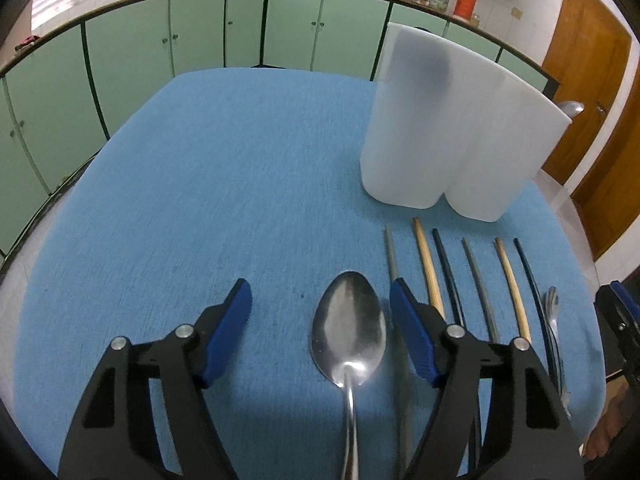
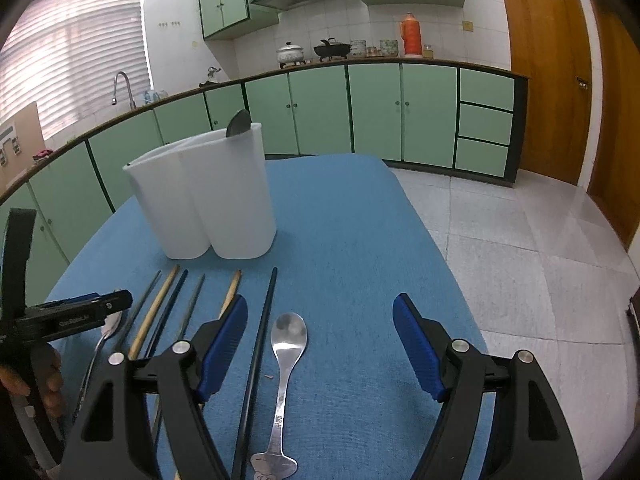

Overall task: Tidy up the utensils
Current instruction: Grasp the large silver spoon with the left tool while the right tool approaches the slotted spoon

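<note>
Left gripper (image 1: pixel 320 312): jaws apart over the blue tablecloth (image 1: pixel 200 180), blue pads clear on both sides. A large steel spoon (image 1: pixel 349 328) lies between them, bowl far, handle running near under the gripper. The spoon sits closer to the right pad; neither pad touches it.

Right of that spoon, six chopsticks (image 1: pixel 430 268) lie side by side on the cloth, grey, wooden and dark ones alternating, tips pointing far.

Right gripper (image 2: pixel 320 340): jaws wide, nothing gripped. A small steel spoon (image 2: pixel 288 340) with a figured handle end lies between the pads, left of centre, bowl far. Just left of it lies the rightmost dark chopstick (image 2: pixel 264 332), running near to far close by the left pad. Neither is touched by a pad.

White two-compartment holder (image 2: pixel 208 196) stands upright on the far side of the cloth, beyond the chopstick tips. A dark spoon bowl (image 2: pixel 239 123) sticks up out of its right compartment.

The left gripper shows at the left edge of the right wrist view, above the large spoon.
</note>
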`<act>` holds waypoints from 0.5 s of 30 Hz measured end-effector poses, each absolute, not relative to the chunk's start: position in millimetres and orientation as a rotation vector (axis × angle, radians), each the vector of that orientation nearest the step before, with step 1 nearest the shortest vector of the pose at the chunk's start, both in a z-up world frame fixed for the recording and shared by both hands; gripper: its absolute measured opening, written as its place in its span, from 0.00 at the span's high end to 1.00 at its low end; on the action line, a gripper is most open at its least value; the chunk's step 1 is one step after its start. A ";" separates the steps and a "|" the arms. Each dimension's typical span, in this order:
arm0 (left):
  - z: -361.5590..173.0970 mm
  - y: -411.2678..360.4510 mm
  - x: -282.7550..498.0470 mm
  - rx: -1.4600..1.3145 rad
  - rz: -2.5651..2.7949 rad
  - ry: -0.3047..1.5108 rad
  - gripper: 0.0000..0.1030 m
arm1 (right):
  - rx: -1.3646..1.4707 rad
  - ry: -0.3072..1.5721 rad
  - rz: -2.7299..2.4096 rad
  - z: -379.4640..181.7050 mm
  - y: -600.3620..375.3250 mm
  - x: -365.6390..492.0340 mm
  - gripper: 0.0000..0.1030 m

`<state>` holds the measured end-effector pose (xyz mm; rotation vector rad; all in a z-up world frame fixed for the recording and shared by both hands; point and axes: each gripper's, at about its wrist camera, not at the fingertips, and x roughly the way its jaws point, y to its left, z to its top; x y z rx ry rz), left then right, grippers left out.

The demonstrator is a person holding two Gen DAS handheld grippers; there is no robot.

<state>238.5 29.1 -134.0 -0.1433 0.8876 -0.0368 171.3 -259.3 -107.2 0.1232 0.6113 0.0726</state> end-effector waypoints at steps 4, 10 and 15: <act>-134.3 21.9 233.9 -0.143 -0.068 0.890 0.45 | 0.123 0.616 0.066 -108.5 -259.5 173.1 0.28; -135.8 20.9 236.5 -0.151 -0.066 0.882 0.57 | 0.110 0.615 0.068 -110.0 -258.2 173.4 0.28; -134.9 15.7 239.8 -0.123 -0.076 0.884 0.65 | 0.111 0.624 0.061 -112.8 -259.3 172.9 0.28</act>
